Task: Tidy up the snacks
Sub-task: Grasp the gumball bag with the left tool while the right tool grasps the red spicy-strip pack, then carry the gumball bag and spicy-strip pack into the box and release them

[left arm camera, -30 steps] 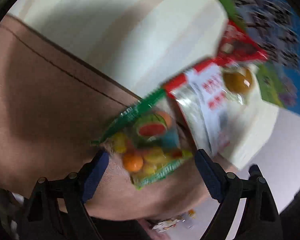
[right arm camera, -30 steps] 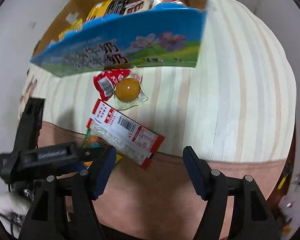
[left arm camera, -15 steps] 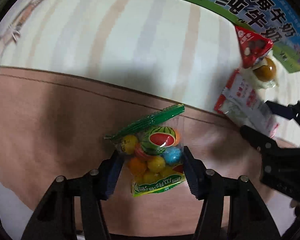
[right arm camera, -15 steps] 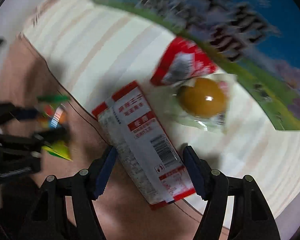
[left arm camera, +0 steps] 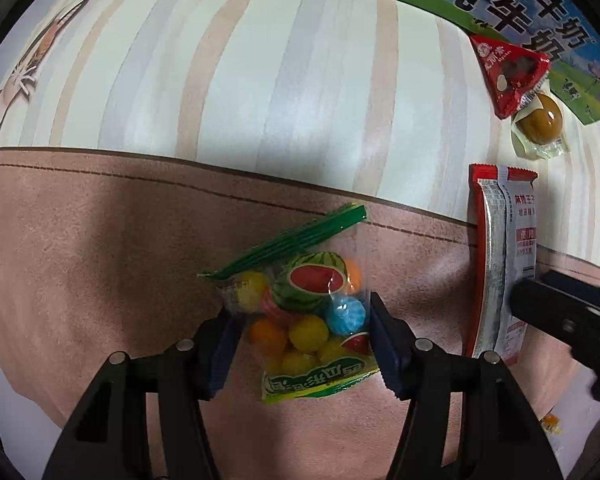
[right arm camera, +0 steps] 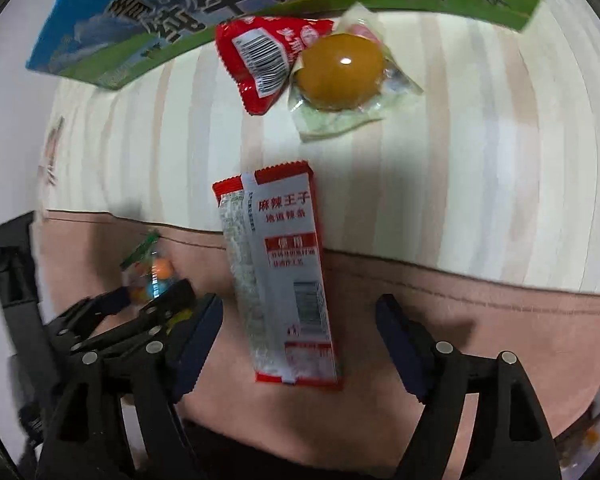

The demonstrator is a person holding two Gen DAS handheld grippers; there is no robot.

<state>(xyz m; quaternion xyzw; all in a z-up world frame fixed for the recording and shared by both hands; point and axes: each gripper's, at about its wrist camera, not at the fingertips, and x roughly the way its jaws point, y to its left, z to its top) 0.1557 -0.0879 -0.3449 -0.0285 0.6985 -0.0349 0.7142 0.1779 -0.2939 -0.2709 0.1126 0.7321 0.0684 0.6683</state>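
Between the left gripper's (left arm camera: 304, 340) narrowed fingers sits the candy bag (left arm camera: 308, 316), pads touching its sides, while the right gripper (right arm camera: 298, 336), jaws just opening wide, straddles the red packet (right arm camera: 280, 280) untouched.

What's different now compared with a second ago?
The left hand-held gripper closed around the clear bag of colourful fruit candies. The right hand-held gripper came down over the long red-and-white snack packet, jaws just opening, not gripping. The packaged brown egg stayed put.
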